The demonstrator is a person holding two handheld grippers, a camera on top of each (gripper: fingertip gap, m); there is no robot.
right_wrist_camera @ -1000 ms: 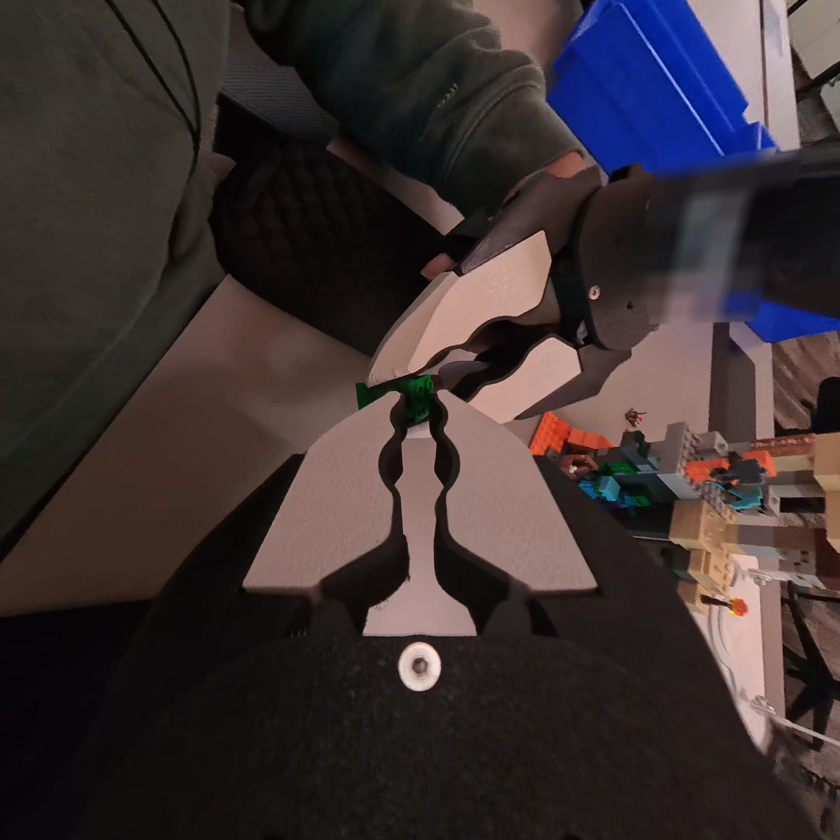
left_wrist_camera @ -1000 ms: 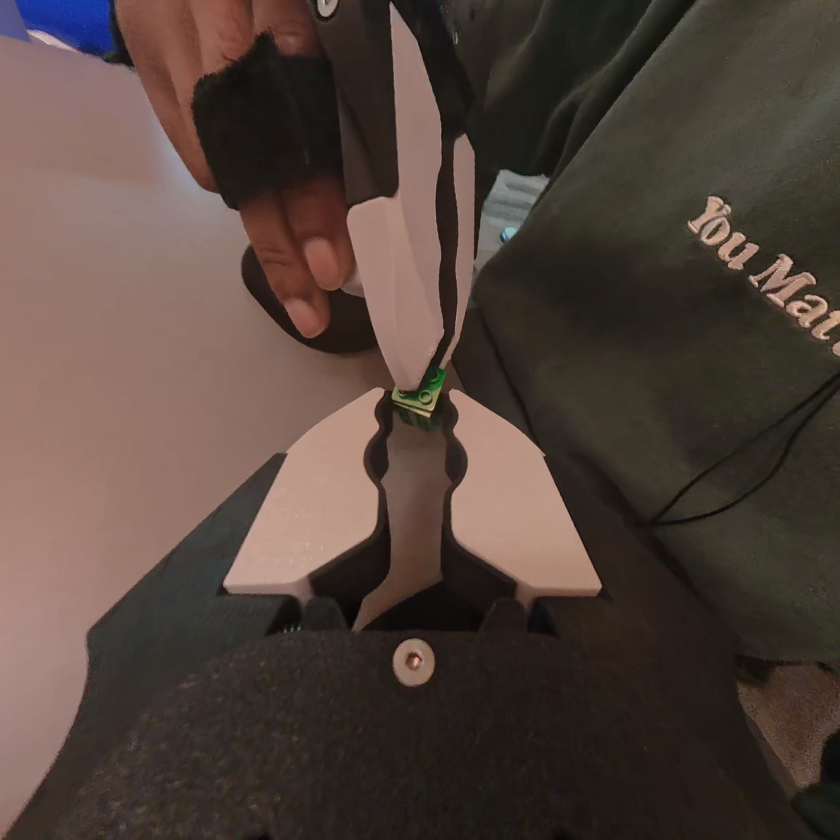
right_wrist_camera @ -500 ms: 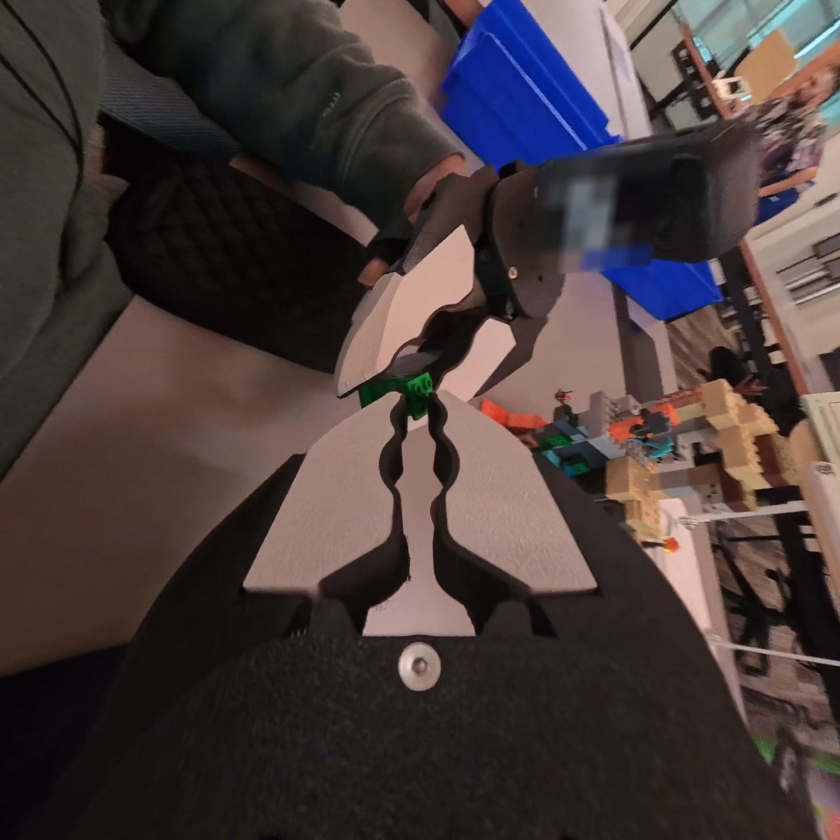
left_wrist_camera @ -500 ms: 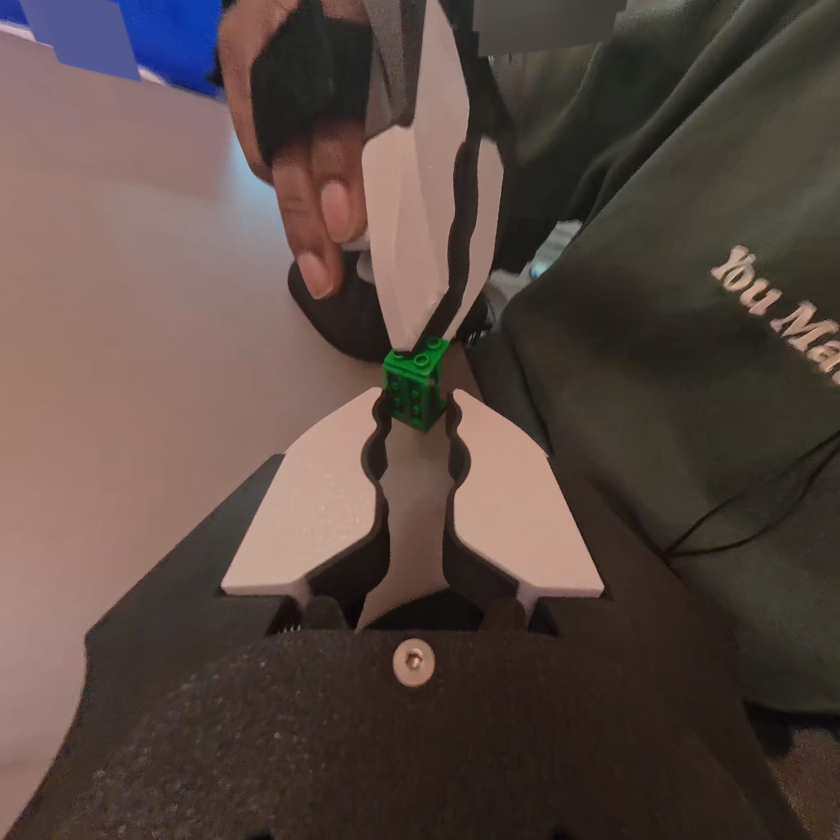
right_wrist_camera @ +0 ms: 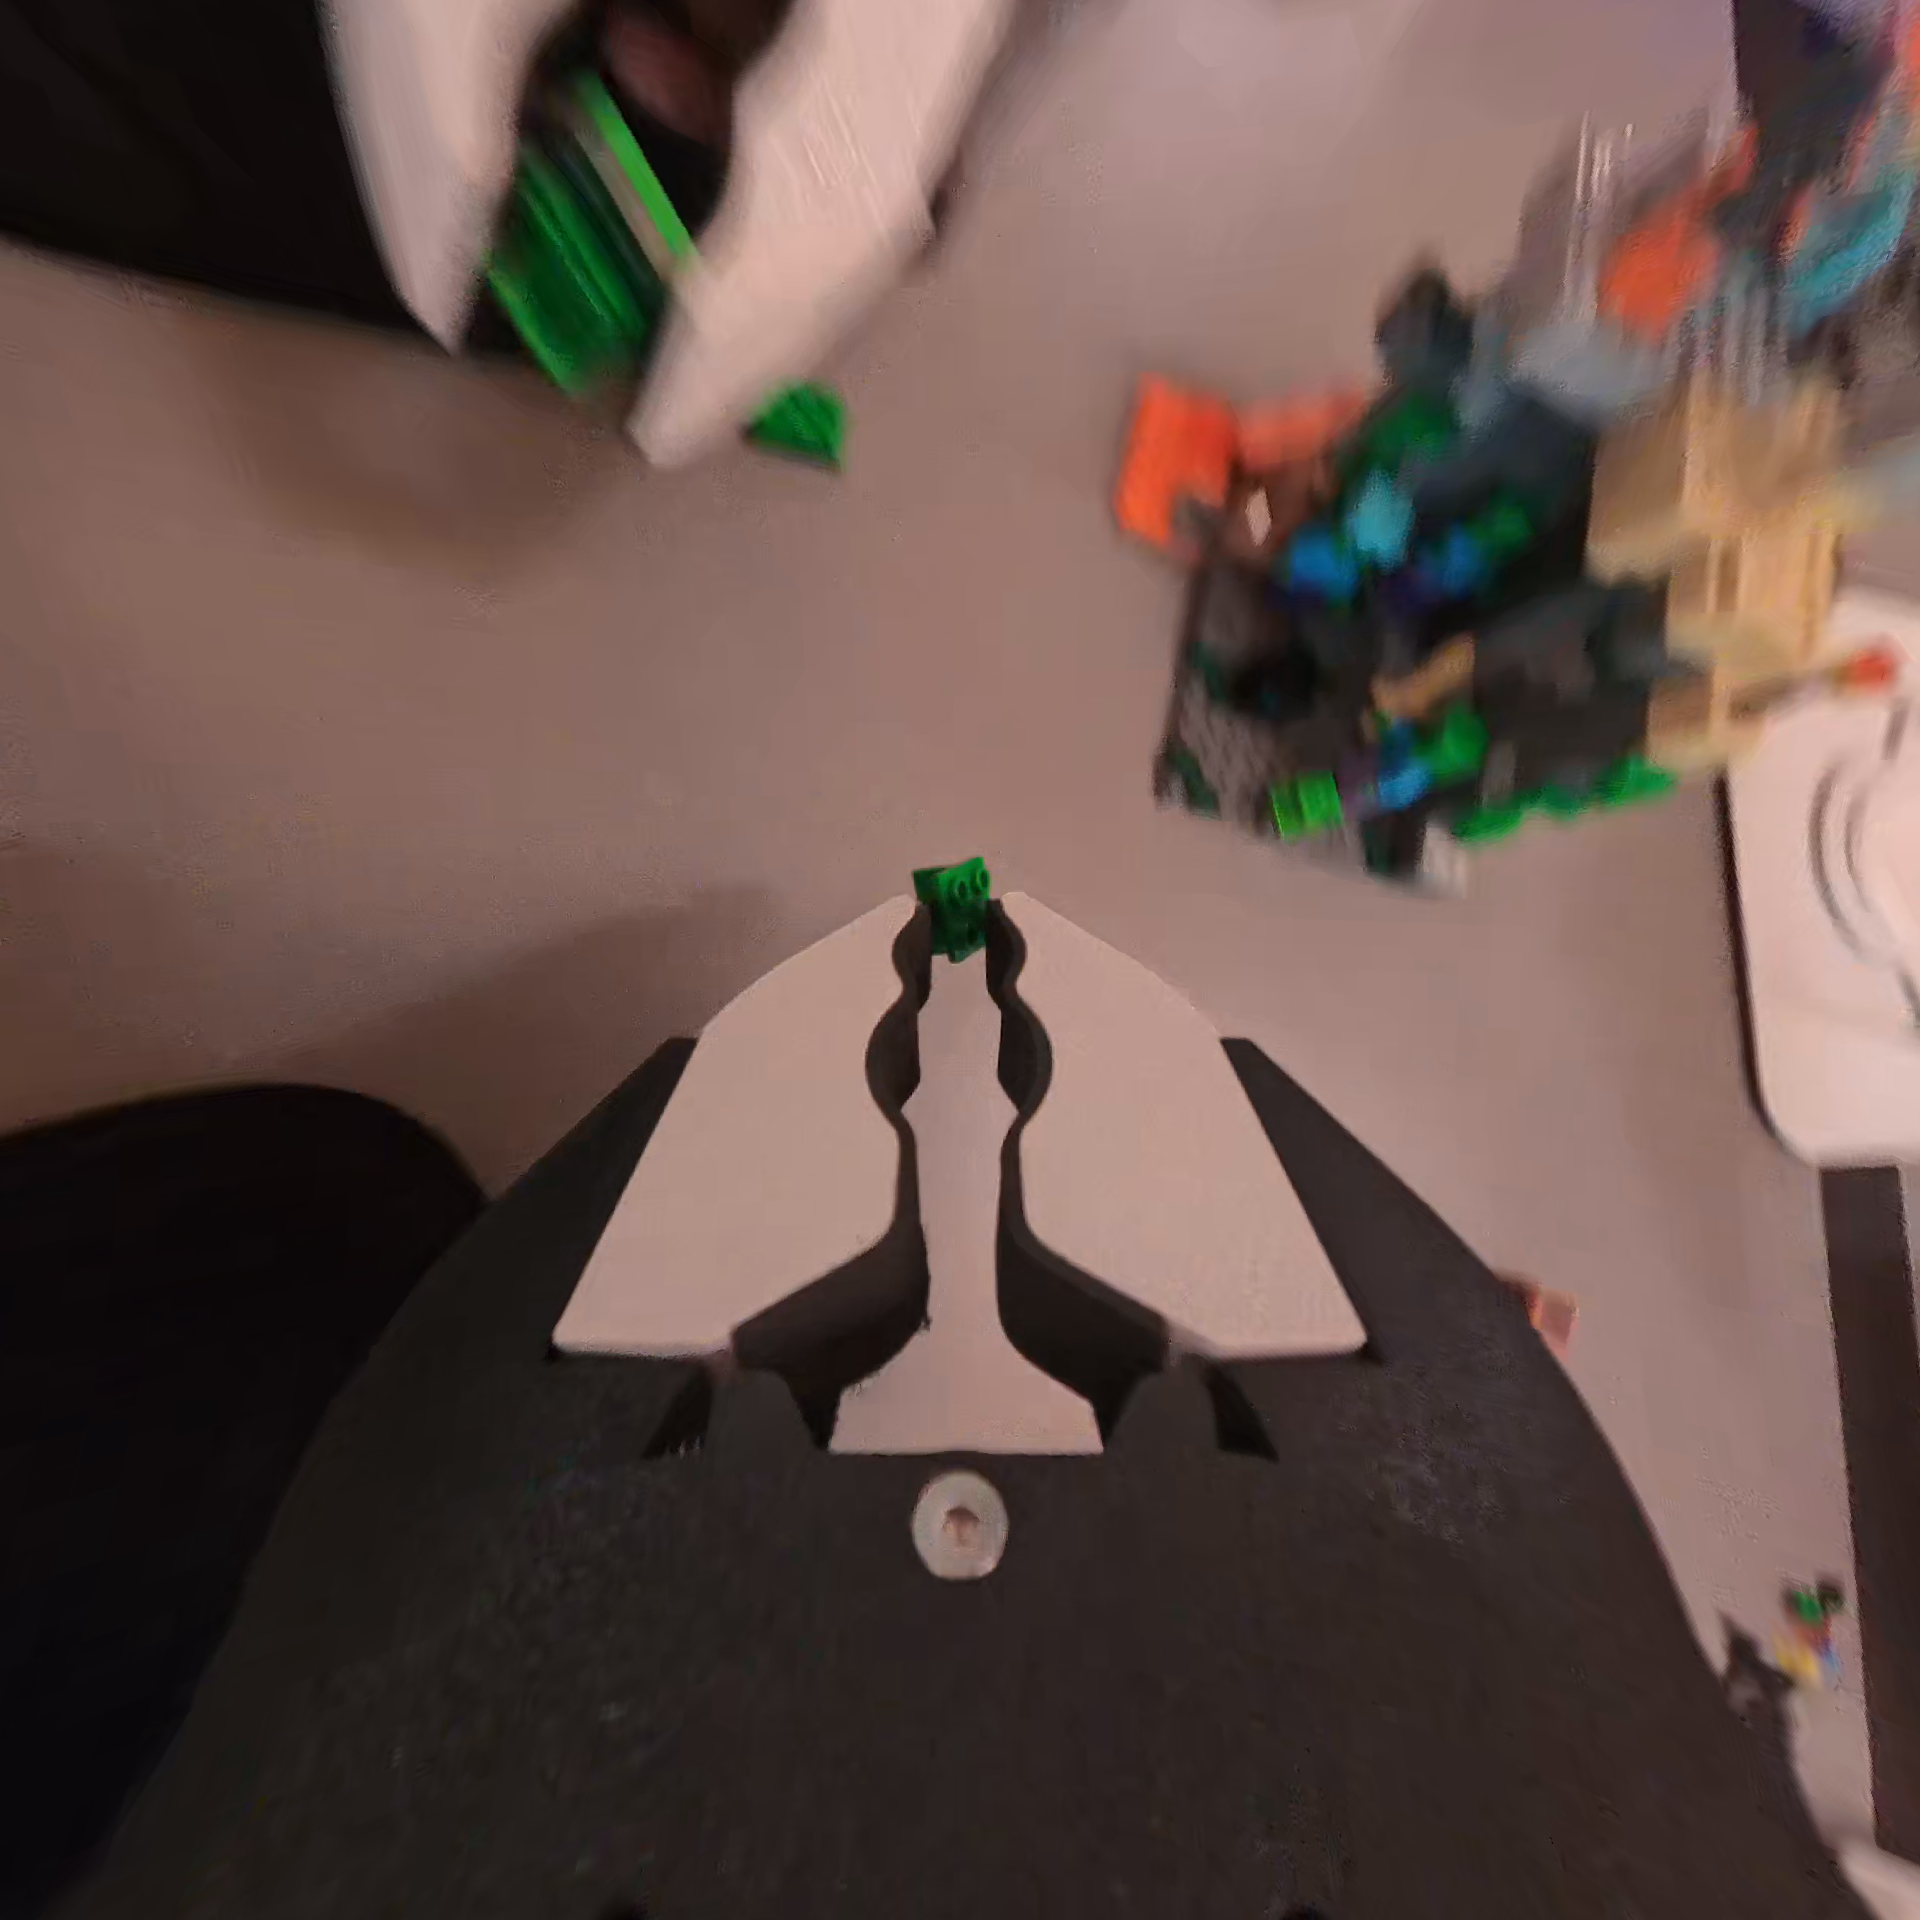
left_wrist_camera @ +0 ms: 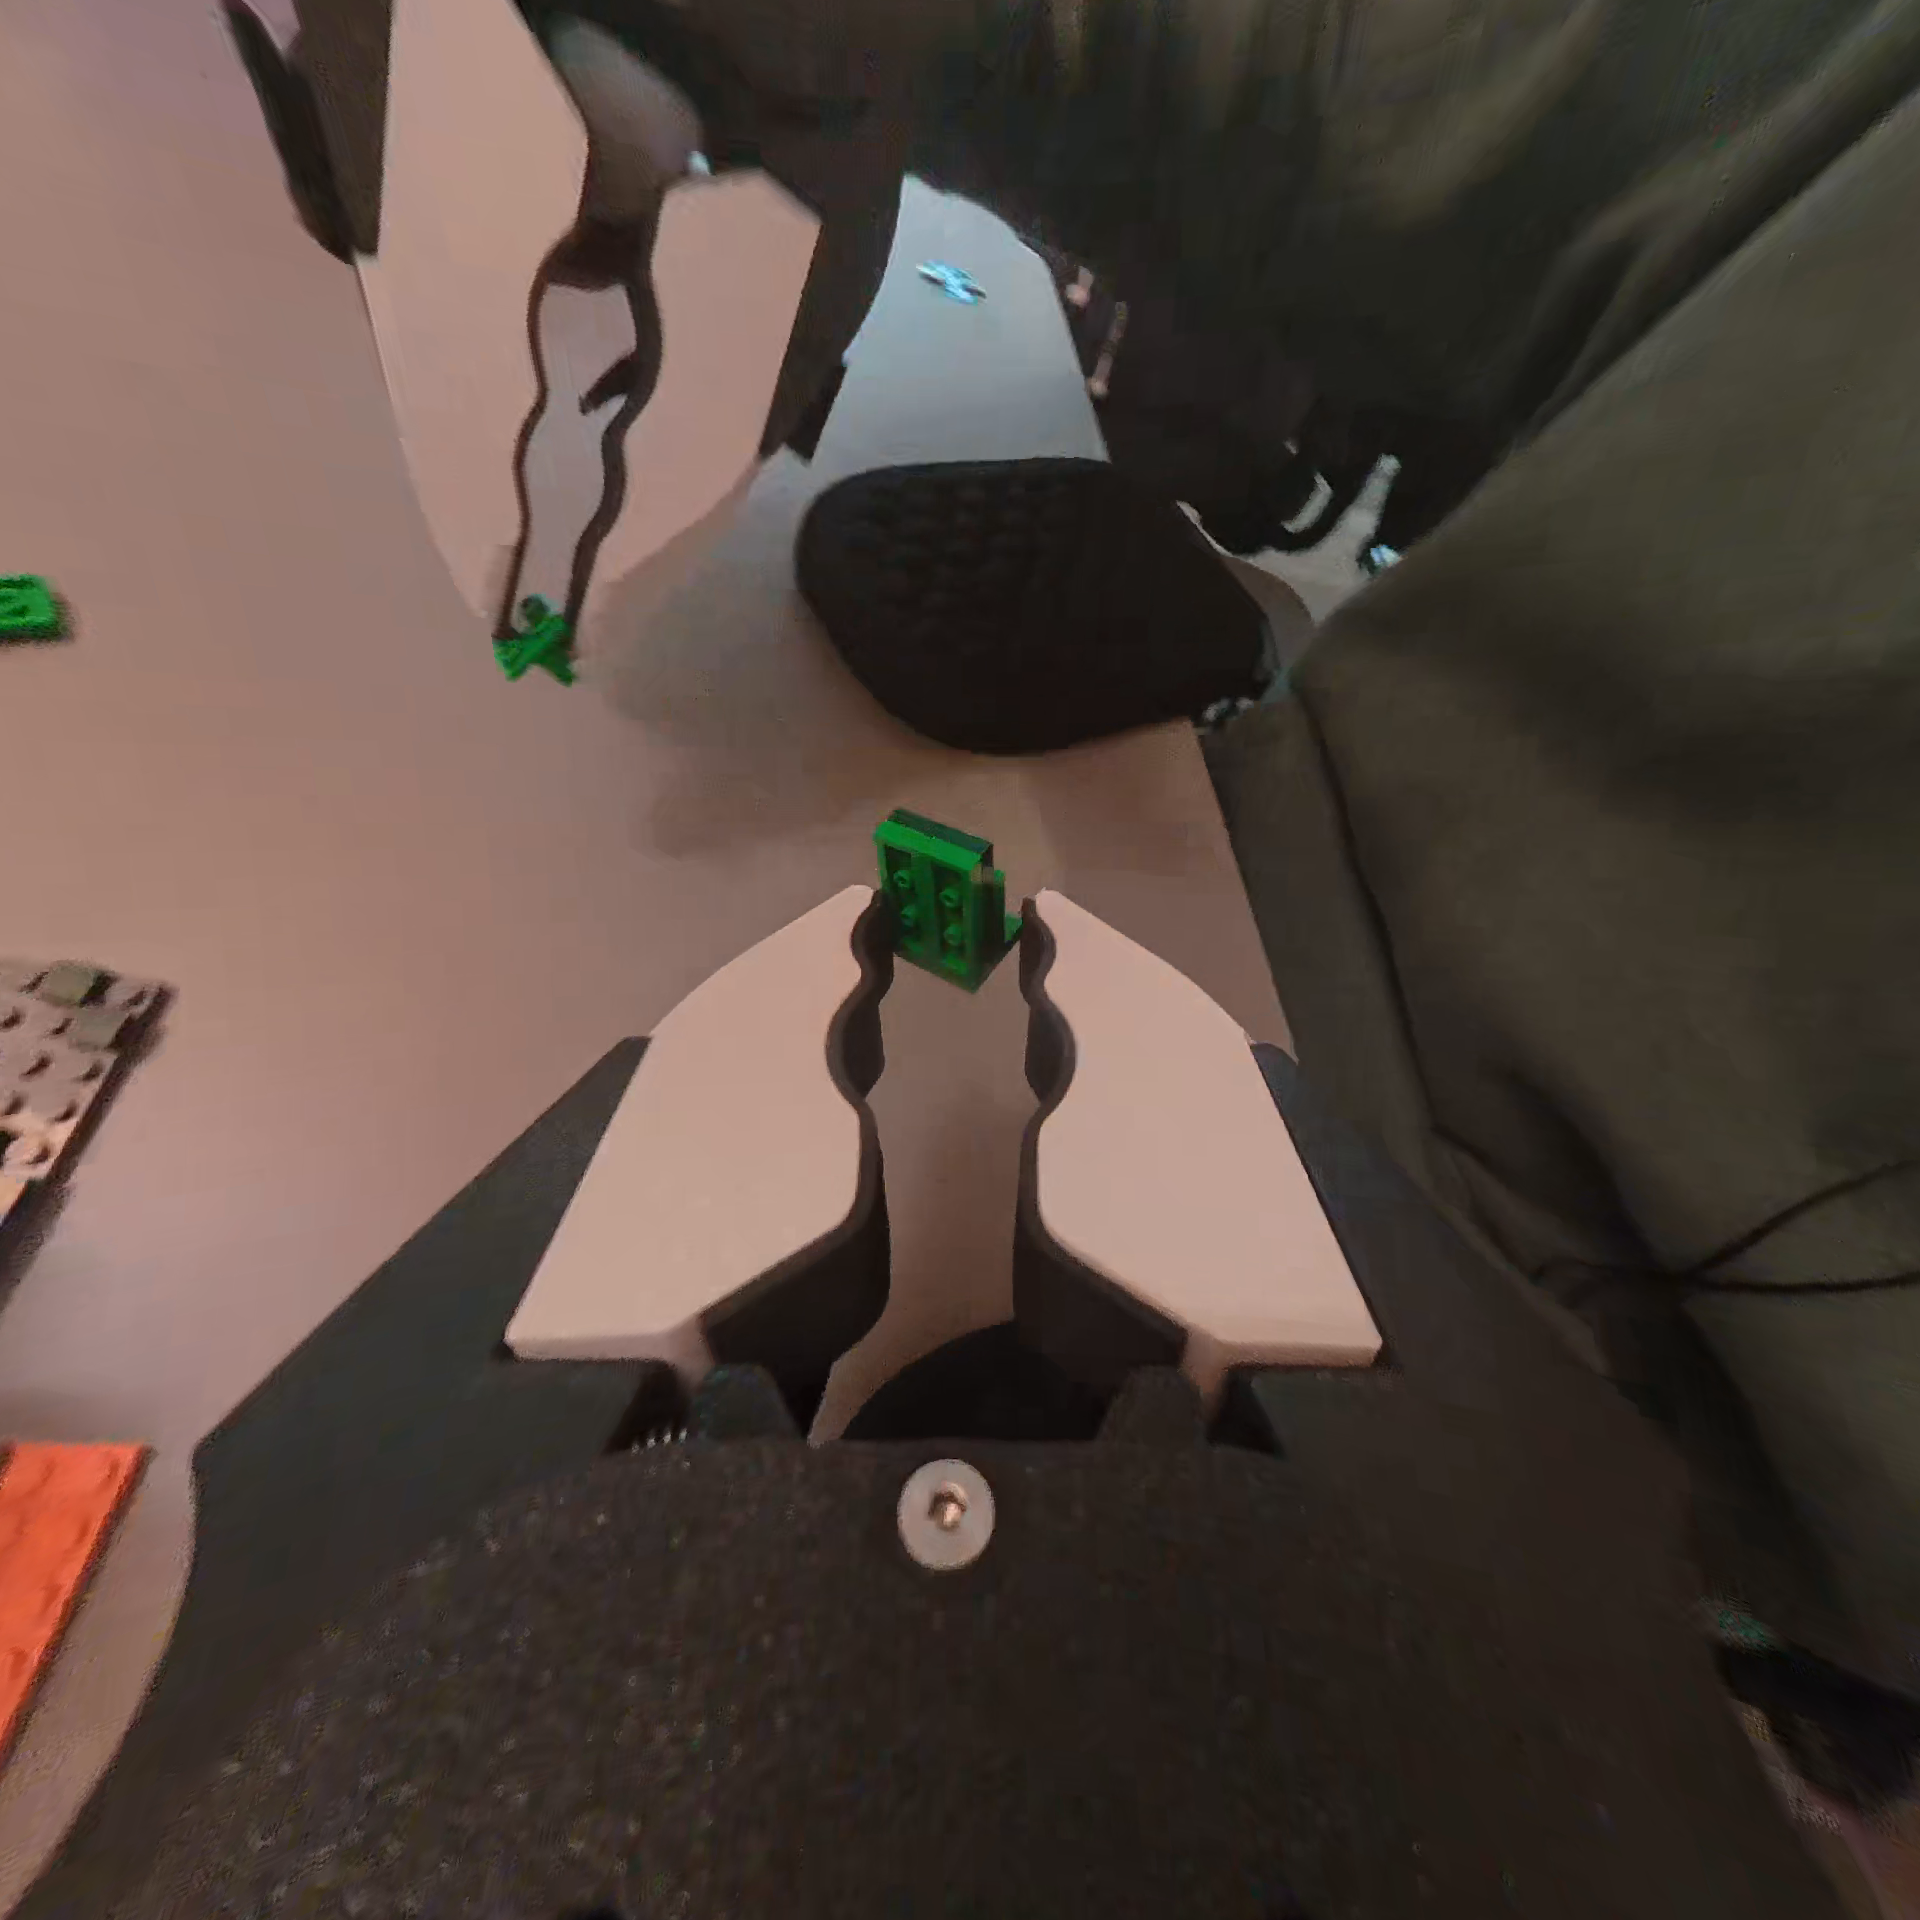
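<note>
The left gripper (left_wrist_camera: 948, 914) has its two pale fingers drawn close, pinching a green brick piece (left_wrist_camera: 940, 902) at the tips. The right gripper (right_wrist_camera: 954, 914) is likewise closed on a smaller green brick piece (right_wrist_camera: 954, 912). In the left wrist view, the right gripper hangs tips-down, well apart from the left.

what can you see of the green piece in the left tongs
The green piece is a small assembly of glossy plastic building bricks, clamped at the tips of the left tongs. A studded plate faces the camera, two columns of studs showing, tilted slightly; a darker slab sits at its top edge and a step juts right. It hangs above the pale tabletop. The right wrist view shows it only blurred.
</note>
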